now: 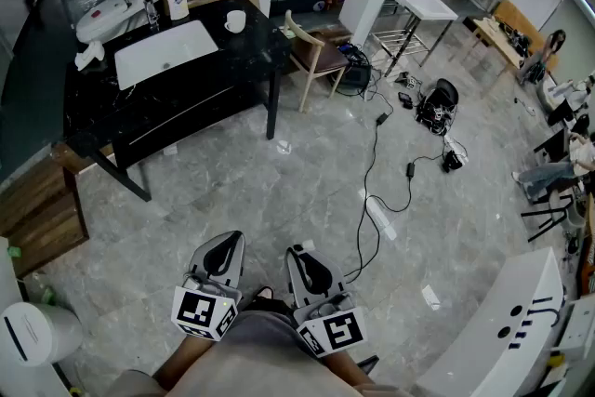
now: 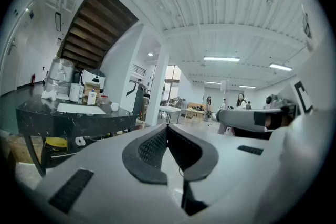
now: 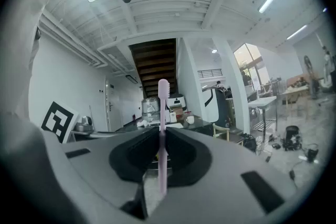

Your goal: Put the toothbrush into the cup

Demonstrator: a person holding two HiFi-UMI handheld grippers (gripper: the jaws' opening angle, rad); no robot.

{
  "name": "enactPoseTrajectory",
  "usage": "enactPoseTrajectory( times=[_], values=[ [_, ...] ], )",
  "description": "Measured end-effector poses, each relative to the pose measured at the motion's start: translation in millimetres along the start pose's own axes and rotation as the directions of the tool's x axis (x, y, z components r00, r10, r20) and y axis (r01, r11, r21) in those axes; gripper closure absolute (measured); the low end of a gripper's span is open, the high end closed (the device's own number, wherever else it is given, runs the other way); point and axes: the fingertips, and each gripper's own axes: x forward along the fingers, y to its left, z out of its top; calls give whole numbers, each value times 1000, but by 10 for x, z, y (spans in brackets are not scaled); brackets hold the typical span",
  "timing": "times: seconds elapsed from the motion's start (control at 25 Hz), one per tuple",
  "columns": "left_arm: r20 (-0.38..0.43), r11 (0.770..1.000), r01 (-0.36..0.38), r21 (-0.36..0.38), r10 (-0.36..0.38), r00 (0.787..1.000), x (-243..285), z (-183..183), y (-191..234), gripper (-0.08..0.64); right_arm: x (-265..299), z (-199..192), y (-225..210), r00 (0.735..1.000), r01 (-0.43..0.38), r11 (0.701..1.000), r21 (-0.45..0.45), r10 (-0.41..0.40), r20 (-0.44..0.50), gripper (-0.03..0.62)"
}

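Pink toothbrush point(image 3: 163, 99) clamped in right tongs point(image 3: 160, 129) (left tongs point(image 2: 167, 127) closed, empty), cup point(image 1: 235, 20) well apart.

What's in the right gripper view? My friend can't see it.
The right gripper is shut on a pink toothbrush that stands upright, brush end up. Far behind it is a black table with a white cup on it.
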Motion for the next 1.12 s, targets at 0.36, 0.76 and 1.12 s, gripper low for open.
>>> enactPoseTrajectory(
  times=[0.36, 0.76, 1.12],
  values=[
    [4, 1000, 1, 14, -1, 1000, -46, -25, -170, 552, -174, -41, -41, 1000, -4, 1000, 6, 4, -2, 546],
    [0, 999, -15, 39, 15, 1000, -52, 54, -252, 552, -179, 98, -86, 999, -41, 999, 32, 40, 34, 546],
    [22, 999, -13, 48, 12, 1000, 91, 218, -139, 552, 99, 212, -72, 997, -72, 997, 11, 72, 38, 545]
  ],
)
